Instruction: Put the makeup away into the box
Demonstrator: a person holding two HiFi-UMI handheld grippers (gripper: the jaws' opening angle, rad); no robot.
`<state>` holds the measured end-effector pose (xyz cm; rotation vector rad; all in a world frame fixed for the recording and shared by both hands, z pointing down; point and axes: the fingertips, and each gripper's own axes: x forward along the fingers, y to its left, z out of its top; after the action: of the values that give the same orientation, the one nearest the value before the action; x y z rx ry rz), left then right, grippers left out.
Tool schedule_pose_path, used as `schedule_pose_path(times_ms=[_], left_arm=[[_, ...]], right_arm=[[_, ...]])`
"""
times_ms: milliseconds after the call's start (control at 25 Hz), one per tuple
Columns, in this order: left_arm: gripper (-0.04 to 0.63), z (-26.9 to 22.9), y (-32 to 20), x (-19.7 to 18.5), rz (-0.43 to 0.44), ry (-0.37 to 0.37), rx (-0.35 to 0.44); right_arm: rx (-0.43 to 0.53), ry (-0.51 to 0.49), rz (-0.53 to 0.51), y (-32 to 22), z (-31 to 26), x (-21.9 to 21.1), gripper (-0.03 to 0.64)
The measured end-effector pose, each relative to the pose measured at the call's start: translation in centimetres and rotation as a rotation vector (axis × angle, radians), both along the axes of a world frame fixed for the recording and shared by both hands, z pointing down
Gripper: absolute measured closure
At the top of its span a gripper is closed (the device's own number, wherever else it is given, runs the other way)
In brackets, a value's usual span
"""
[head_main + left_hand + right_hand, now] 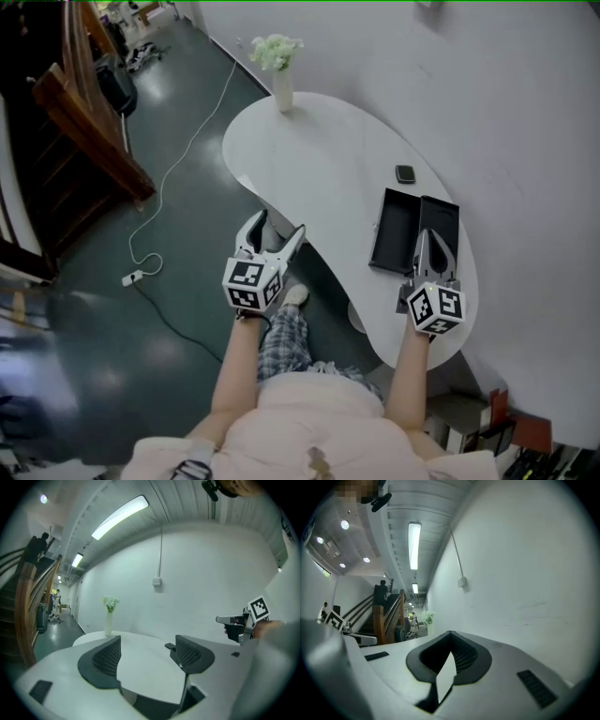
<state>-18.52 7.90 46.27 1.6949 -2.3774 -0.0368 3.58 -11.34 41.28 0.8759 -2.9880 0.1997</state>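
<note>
A small dark makeup compact point(405, 173) lies on the white table point(319, 159) near the wall. An open black box point(396, 225) lies nearer me, its two halves side by side. My right gripper point(421, 236) hovers over the box's near end, its fingers closed to a point with nothing between them; in the right gripper view the right gripper point(449, 635) shows its pads meeting at the tip. My left gripper point(279, 225) is wide open and empty at the table's left edge. The left gripper point(145, 656) faces across the table top.
A white vase of flowers point(281, 70) stands at the table's far end, and the vase point(109, 616) also shows in the left gripper view. A pale wall runs along the table's right side. A cable point(169, 178) and plug lie on the dark floor; a wooden staircase point(89, 122) is at the left.
</note>
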Motion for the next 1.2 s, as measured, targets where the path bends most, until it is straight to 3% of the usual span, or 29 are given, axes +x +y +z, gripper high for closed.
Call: schedule_pose_path(times_ms=[400, 840, 1200], left_arm=[[0.241, 0.2, -14.0, -3.5, 0.341, 0.006, -0.04], [0.241, 0.5, -25.8, -0.3, 0.675, 0.003, -0.047], [0.241, 0.2, -30.3, 1.9, 0.79, -0.014, -0.031]], right_arm=[[-0.027, 0.044, 0.252, -5.6, 0.2, -1.8, 0.601], [-0.043, 0.057, 0.552, -8.8, 0.9, 1.6, 0.601], [-0.04, 0.064, 0.623, -9.4, 1.1, 2.2, 0.6]])
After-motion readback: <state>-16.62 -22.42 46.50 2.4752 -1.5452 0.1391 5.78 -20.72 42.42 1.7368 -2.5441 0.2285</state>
